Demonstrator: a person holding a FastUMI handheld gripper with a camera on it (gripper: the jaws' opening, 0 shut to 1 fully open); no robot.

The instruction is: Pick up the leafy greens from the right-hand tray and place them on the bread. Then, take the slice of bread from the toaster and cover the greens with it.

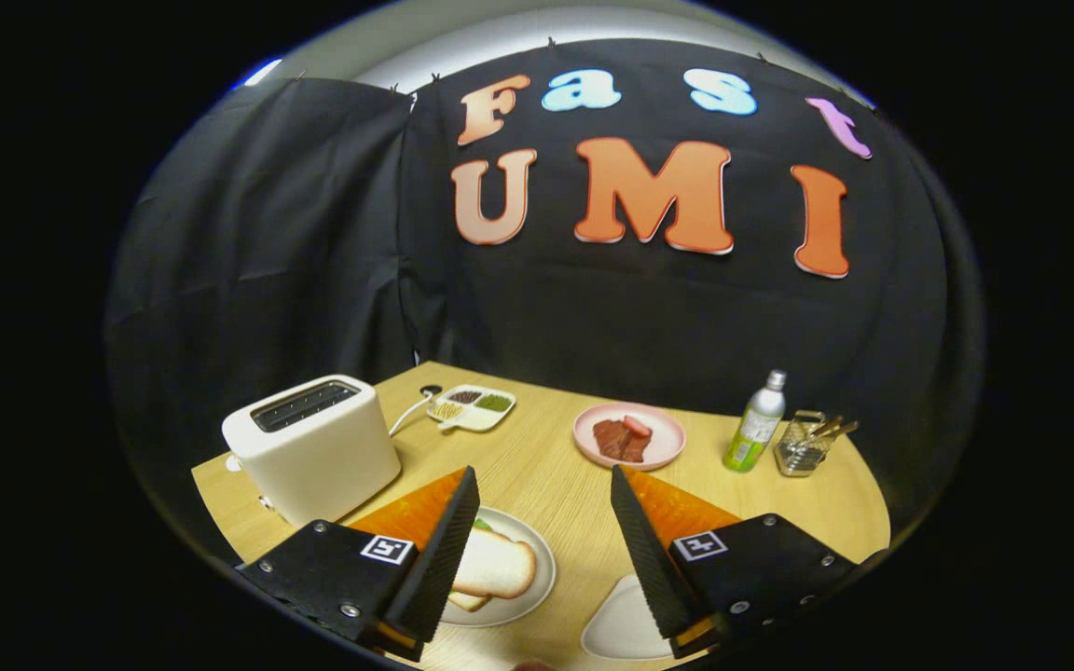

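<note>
Gripper view: pale bread slice (497,565) on round grey plate (542,550), green under it.
Gripper (544,494): wide apart, empty; bread sits by left finger.
Cream toaster (313,447): slots look empty.

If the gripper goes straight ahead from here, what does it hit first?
Probably the pink plate holding meat; it lies beyond the open gripper, with bare table in between. Depth is unclear; higher up, it could pass over to the booth wall.

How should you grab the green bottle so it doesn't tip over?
Probably around the middle of the green bottle, coming in level from the near side. It stands upright, its body is round and wider than its cap, and a glass utensil holder stands close beside it, so approach straight on. The hand-held gripper is open, well short of it.
</note>
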